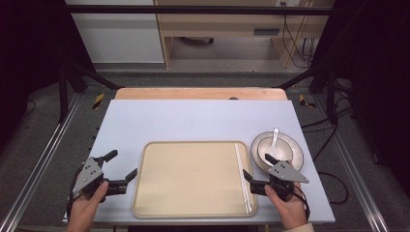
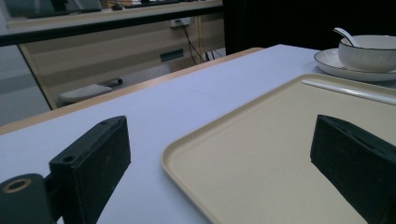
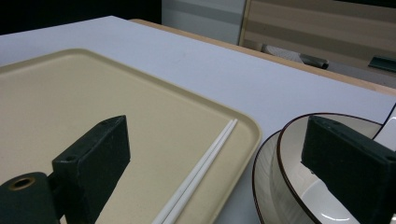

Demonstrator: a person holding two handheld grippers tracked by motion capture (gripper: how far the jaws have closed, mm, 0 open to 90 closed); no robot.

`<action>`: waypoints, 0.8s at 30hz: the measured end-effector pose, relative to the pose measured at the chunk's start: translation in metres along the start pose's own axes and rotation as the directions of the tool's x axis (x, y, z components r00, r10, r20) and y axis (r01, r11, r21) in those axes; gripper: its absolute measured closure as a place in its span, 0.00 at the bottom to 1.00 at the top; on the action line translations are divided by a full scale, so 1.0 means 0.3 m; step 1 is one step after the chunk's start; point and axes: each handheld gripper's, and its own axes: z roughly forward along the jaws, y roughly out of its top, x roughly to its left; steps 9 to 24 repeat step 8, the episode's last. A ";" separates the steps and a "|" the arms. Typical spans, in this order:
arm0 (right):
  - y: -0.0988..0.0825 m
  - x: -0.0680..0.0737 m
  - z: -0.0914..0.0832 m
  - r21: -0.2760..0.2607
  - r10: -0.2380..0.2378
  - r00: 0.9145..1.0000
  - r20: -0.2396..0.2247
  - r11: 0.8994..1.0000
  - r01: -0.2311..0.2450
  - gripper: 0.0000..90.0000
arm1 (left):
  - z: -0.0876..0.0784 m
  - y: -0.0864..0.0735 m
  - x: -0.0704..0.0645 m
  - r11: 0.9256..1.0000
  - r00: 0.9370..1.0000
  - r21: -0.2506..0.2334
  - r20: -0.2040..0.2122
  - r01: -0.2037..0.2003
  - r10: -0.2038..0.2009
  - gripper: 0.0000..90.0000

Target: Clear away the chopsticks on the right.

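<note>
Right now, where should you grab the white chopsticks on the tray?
Probably at the near end of the chopsticks, coming from above with the right hand-held gripper. They lie flat, side by side along the tray's right rim, so one narrow pinch across both should hold them.

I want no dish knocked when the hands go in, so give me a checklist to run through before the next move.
1. Left gripper jaws open with nothing between them: ok.
2. Right gripper jaws open and empty, not touching the bowl: ok.
3. Tray lies flat on the table, its middle bare: ok.
4. Chopsticks lie together along the tray's right edge, inside the rim: ok.
5. Bowl sits upright on its plate with the spoon resting in it: ok.
6. Whether the bowl holds food or liquid: cannot tell.
</note>
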 end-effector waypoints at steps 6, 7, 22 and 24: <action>0.010 0.018 -0.002 0.011 0.000 1.000 0.006 1.000 0.000 0.08 | -0.045 -0.031 0.017 1.000 0.999 -0.020 -0.043 0.020 -0.021 0.05; 0.017 0.029 0.001 0.022 0.003 1.000 0.008 1.000 -0.004 0.08 | -0.048 -0.030 0.021 0.999 0.998 -0.023 -0.051 0.023 -0.024 0.05; 0.031 0.053 0.012 0.047 -0.001 1.000 0.005 0.999 0.001 0.08 | -0.049 -0.032 0.024 0.999 0.998 -0.023 -0.056 0.027 -0.029 0.05; 0.031 0.053 0.012 0.047 -0.001 1.000 0.005 0.999 0.001 0.08 | -0.049 -0.032 0.024 0.999 0.998 -0.023 -0.056 0.027 -0.029 0.05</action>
